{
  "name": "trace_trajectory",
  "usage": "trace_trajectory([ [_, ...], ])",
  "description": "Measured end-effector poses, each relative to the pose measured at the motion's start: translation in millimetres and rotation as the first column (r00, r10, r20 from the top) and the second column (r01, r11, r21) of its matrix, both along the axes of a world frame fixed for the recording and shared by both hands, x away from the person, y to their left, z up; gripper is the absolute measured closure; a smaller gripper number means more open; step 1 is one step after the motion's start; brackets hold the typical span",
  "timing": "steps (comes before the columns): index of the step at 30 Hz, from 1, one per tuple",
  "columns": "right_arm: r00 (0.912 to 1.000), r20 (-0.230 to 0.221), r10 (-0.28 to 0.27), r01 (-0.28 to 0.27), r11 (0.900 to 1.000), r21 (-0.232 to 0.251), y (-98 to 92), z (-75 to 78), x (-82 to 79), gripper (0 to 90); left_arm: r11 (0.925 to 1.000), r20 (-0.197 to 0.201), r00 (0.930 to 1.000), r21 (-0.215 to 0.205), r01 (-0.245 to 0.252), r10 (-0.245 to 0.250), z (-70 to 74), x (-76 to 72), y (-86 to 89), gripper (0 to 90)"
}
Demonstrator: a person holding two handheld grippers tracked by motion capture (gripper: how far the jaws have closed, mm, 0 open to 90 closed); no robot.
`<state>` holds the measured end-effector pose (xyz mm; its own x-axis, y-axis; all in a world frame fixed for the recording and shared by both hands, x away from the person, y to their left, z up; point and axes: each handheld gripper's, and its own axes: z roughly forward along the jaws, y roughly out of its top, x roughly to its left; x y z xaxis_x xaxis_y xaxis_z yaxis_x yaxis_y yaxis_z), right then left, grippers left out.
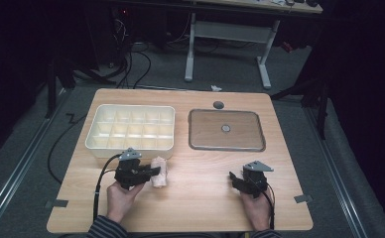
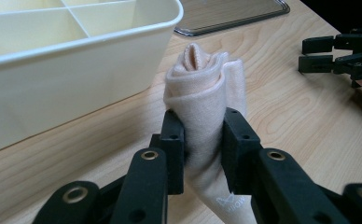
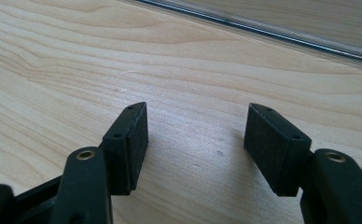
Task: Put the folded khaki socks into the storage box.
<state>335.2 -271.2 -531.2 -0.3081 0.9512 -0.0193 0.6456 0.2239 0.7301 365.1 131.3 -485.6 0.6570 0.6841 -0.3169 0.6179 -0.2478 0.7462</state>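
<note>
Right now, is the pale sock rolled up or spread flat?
Rolled up: the sock forms a tight bundle with spiral folds at its end, pinched between the left claw beside the divided box.

Both grippers are matt black. The left gripper (image 1: pixel 153 172) and right gripper (image 1: pixel 232 177) each carry a grey three-cornered plate (image 1: pixel 129 154) on top, and a black cable (image 1: pixel 100 184) trails back from each along the forearm. In the gripper views each jaw is a flat link arm with brass-ringed pivot holes, ending in a blocky rectangular pad (image 3: pixel 131 140) with small screw holes on its edge and a dull, faintly textured face. The person wears dark sleeves (image 1: pixel 106 229) with thin pale stripes.
</note>
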Motion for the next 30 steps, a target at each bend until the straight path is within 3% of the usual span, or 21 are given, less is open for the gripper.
trace_trajectory([
  [30, 1.0, -0.001, -0.002, 0.002, 1.0, 0.002, 0.2, 0.0, -0.1, 39.8, 0.9991, 0.0, 0.9992, -0.01, -0.04, 0.04, 1.1, -3.9, 25.2, 72.8],
])
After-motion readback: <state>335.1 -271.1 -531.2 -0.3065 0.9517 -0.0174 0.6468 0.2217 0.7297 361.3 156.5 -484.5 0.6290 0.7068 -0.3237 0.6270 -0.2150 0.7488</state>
